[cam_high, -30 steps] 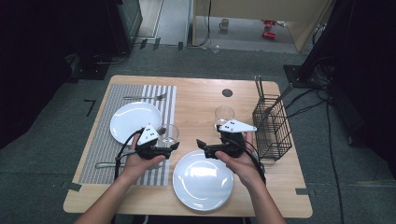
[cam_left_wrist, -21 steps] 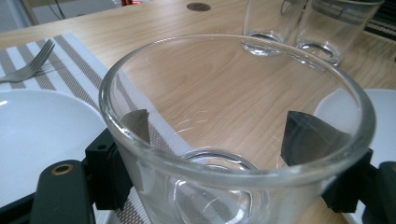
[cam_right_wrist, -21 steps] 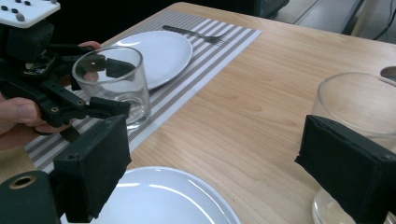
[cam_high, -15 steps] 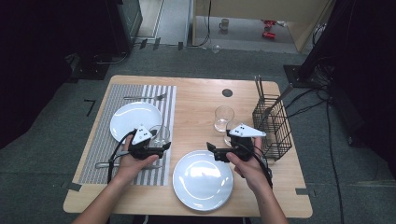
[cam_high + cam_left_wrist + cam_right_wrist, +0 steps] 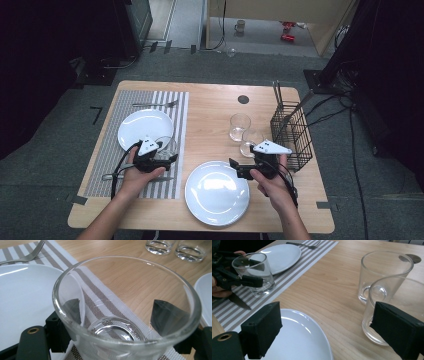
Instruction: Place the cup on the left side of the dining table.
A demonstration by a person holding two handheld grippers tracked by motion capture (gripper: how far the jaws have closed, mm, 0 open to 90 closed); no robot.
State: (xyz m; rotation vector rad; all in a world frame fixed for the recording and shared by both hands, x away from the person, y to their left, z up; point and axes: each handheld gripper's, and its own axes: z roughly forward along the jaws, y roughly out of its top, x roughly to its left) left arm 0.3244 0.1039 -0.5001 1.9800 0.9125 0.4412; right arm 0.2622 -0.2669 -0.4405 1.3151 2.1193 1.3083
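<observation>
Both hands have drawn back; left gripper [image 5: 117, 315] clamps a glass [image 5: 125, 310]; right gripper [image 5: 332, 332] gapes wide beside another tumbler [image 5: 397, 307].

L gripper [image 5: 167, 159] jaws clamped w/ load between; R gripper [image 5: 235, 167] jaws wide apart, hovering.

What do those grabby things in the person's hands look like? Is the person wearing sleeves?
Both tongs are black. The left tongs and right tongs each carry a pale grey three-cornered plate on top and trail a black cable. Up close, the jaws end in chunky black block-shaped pads, and there's a small brass-coloured ring on the frame. No sleeves or gloves show on the forearms.
</observation>
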